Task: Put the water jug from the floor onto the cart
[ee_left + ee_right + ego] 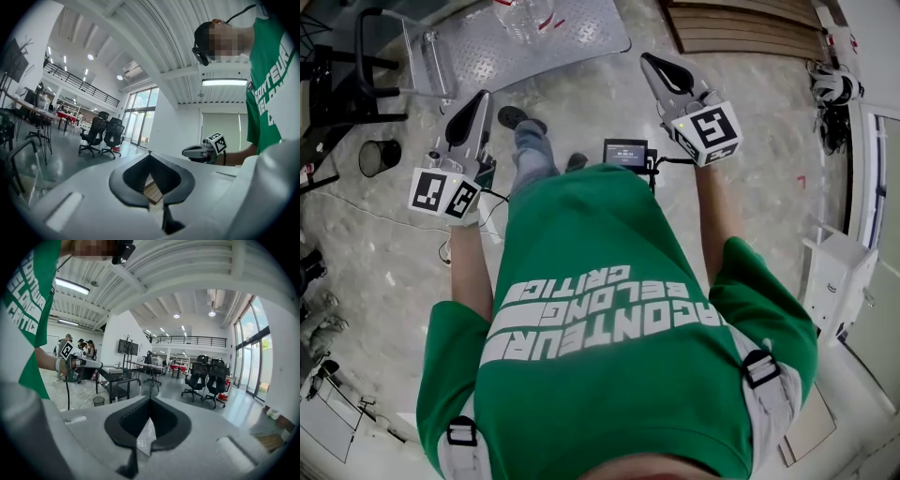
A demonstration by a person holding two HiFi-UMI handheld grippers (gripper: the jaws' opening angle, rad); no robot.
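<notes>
A clear water jug (pixel 527 14) stands on the cart's ridged metal platform (pixel 581 28) at the top edge of the head view, partly cut off by the frame. The cart's black handle (pixel 367 47) rises at its left. My left gripper (pixel 483 97) is held in the air short of the cart, shut and empty. To its right, my right gripper (pixel 647 59) points toward the platform's near corner, also shut and empty. In the left gripper view the jaws (pixel 150 155) meet at the tips. The right gripper (pixel 150 399) looks the same in its own view.
A black bin (pixel 379 157) stands on the floor at the left. Wooden slats (pixel 741 28) lie beyond the cart to the right, with cables (pixel 834 89) by the wall and a white box (pixel 839 281). Office chairs (pixel 206 378) and desks fill the hall.
</notes>
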